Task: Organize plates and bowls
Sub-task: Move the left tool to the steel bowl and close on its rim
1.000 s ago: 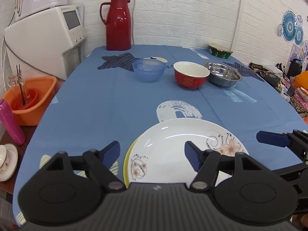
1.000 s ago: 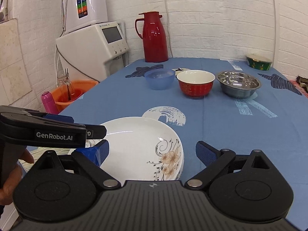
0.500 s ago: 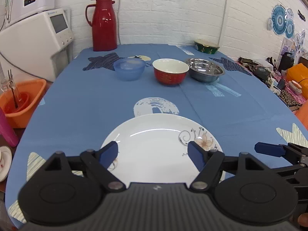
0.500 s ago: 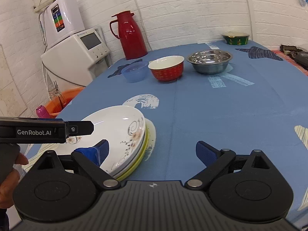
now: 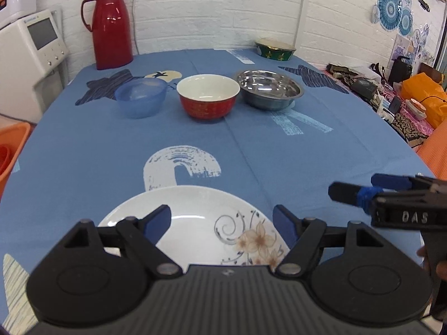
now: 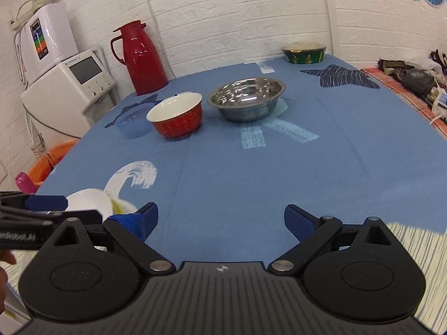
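A white plate with a flower print (image 5: 195,223) lies at the near edge of the blue tablecloth, on top of a stack whose yellow rim (image 6: 117,205) shows in the right wrist view. My left gripper (image 5: 220,219) hovers open just above that plate, holding nothing. My right gripper (image 6: 220,219) is open over bare cloth to the right of the stack. Farther back stand a blue plastic bowl (image 5: 141,97), a red bowl with a white inside (image 5: 208,97) and a steel bowl (image 5: 269,88) in a row. A green bowl (image 5: 275,48) sits near the wall.
A red thermos jug (image 5: 110,25) stands at the back left by the brick wall. A white appliance (image 6: 72,89) and an orange basin (image 6: 47,164) sit off the table's left side. Bags and clutter (image 5: 405,92) line the right. A hand (image 6: 4,259) holds the left gripper.
The right gripper has swung right, away from the plates, which now sit at the lower left of its view. The left gripper moved forward over the white plate. Both stayed open.
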